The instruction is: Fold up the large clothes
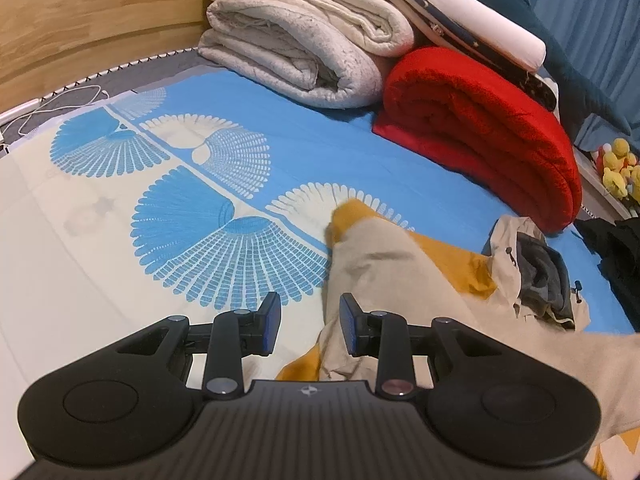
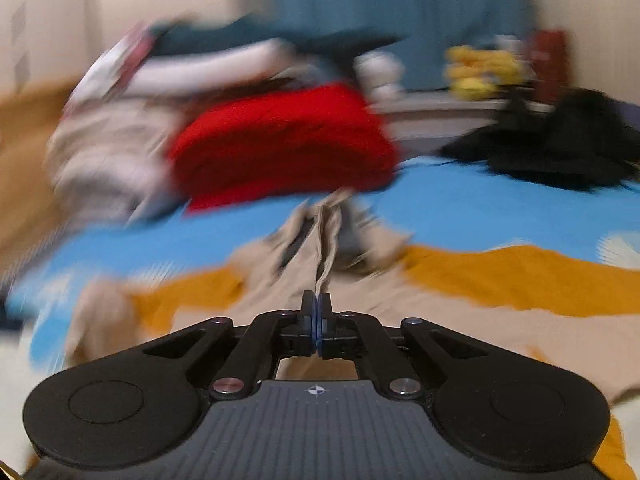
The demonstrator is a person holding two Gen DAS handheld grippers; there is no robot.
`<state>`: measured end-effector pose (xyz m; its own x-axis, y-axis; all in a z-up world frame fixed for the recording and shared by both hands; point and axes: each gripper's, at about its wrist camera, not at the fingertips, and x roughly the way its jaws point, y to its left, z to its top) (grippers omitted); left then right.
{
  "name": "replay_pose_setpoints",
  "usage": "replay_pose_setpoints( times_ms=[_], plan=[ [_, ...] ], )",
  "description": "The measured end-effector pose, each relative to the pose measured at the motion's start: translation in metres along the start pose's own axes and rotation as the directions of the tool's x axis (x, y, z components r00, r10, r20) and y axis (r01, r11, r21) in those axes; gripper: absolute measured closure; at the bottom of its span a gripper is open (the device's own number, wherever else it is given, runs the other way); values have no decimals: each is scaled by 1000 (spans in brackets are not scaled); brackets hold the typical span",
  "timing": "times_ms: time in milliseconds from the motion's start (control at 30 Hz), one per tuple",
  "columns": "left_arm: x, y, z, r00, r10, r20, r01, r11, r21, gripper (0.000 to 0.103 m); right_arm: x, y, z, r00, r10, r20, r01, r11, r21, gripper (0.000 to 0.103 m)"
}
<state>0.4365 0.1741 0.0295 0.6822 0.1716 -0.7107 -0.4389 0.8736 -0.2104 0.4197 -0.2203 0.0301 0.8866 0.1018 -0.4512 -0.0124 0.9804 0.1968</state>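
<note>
A large beige jacket point(image 1: 380, 256) with mustard-yellow lining lies spread on the blue and cream bed sheet point(image 1: 120, 240). One sleeve reaches toward the sheet's fan pattern, and the grey-lined hood point(image 1: 536, 276) is bunched at the right. My left gripper point(image 1: 310, 322) hovers open over the sleeve's edge; its pads grip nothing. In the blurred right wrist view my right gripper point(image 2: 317, 304) is shut on a thin fold of the jacket point(image 2: 440, 320). That fold point(image 2: 328, 240) rises taut from between the pads.
A rolled red blanket point(image 1: 480, 132) and a folded white quilt point(image 1: 296, 40) are stacked at the bed's head by the wooden board point(image 1: 80, 12). Black clothing point(image 2: 560, 148) lies at the far right. Yellow plush toys point(image 2: 480, 68) sit on a ledge. A white cable point(image 1: 60, 100) runs along the mattress edge.
</note>
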Motion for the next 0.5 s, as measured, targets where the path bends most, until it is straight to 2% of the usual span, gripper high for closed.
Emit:
replay_pose_setpoints(
  times_ms=[100,167,200,267,300,333,400,467,500],
  plan=[
    [4,-3,-2,1000,-8,-14,8,1000,13,68,-8,-40,16,991,-101,83,91,988,121,103],
    [9,-6,-5,999,-18,-34,19,999,30,65,-8,-64,21,980,-172,104,151,971,183,103],
    [11,-8,-7,999,-22,-46,23,999,40,64,-5,-78,22,972,-220,86,197,955,220,98],
    [17,-13,-13,997,-30,-70,34,997,65,61,4,-99,18,958,-288,8,275,920,279,96],
    [21,-15,-15,996,-34,-83,40,997,73,61,6,-110,14,947,-320,-25,311,895,321,89],
    [25,-17,-18,994,-38,-102,46,996,77,61,7,-119,10,941,-334,-49,329,873,359,82],
    [33,-19,-23,990,-53,-131,63,995,72,61,13,-131,3,937,-333,-103,344,838,423,78],
    [40,-20,-28,985,-54,-162,67,995,71,61,20,-138,-6,946,-290,-147,325,819,473,74],
    [43,-21,-30,983,-58,-175,70,996,64,61,25,-142,-10,949,-264,-172,315,811,493,67]
  ],
)
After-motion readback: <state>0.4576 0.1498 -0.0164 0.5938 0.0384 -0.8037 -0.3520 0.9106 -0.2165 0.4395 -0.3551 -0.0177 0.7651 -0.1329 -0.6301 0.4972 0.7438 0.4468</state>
